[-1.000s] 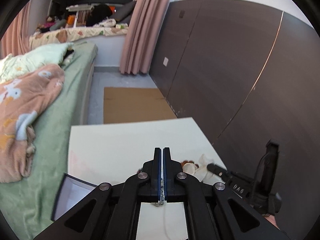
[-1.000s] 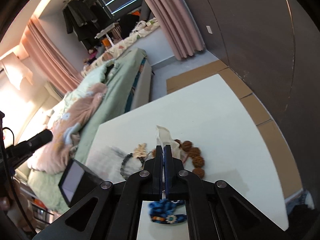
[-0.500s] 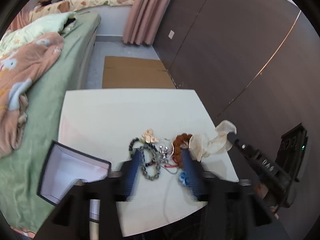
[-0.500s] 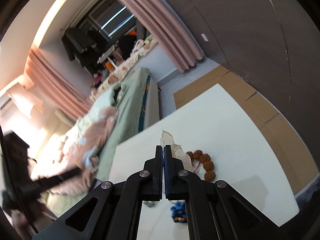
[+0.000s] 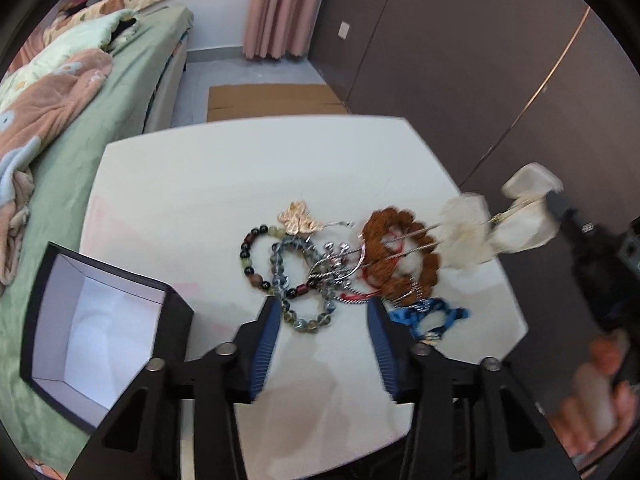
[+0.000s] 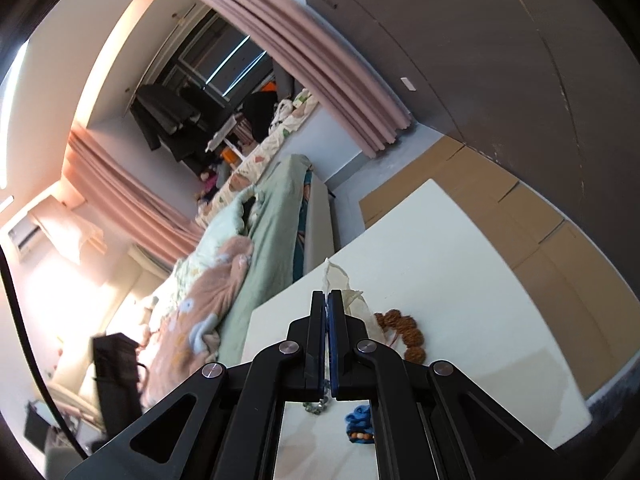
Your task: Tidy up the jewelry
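Two hands differ: my left fingers (image 5: 320, 312), just narrowing, empty above the bracelets (image 5: 296, 276); right fingers (image 6: 328, 300) pinch the pouch (image 5: 520, 216), lifted.

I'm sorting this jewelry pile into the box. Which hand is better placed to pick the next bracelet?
Left. The left gripper hangs open over the clear bead bracelet, with the open box beside it. The right gripper is shut on a cream pouch, lifted off the table.

The person's hand (image 5: 596, 396) is blurred and cut off by the edge.
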Demonstrator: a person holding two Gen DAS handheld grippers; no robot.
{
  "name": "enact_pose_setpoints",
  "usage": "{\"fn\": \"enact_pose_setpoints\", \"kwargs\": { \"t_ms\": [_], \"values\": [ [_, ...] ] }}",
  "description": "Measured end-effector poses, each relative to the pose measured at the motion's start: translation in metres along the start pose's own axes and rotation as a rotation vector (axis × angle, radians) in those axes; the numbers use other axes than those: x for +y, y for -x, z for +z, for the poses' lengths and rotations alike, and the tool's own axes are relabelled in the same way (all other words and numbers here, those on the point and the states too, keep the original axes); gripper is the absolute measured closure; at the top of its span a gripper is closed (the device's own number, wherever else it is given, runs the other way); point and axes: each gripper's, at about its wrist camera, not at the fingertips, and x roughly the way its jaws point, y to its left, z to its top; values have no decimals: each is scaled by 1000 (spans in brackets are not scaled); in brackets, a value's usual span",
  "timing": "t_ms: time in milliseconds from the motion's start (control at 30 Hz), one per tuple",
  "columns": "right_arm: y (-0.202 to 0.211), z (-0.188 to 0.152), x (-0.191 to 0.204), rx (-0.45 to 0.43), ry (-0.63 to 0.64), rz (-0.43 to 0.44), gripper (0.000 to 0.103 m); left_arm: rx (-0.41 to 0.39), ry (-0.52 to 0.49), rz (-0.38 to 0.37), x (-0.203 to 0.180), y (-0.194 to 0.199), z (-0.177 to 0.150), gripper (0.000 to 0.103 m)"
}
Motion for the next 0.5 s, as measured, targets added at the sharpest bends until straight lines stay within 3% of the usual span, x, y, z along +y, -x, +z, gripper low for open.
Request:
{"fn": "enact_pose_setpoints", "kwargs": {
  "t_ms": [200, 300, 400, 433, 500],
  "values": [
    [4, 5, -13, 2, -41, 7, 101, 37, 4, 71, 6, -31, -8, 65],
    [2, 7, -21, 17, -64, -15, 101, 47, 8, 91, 11, -40, -11, 81],
    [-4, 7, -32, 50, -86, -59, 101, 25, 8, 79, 12, -40, -12, 88],
    [-8, 6, -36, 69, -96, -72, 101, 18, 2, 82, 11, -39, -11, 101],
    [-18, 5, -46, 116, -124, -89, 101, 1, -3, 79, 10, -35, -9, 103]
  ]
}}
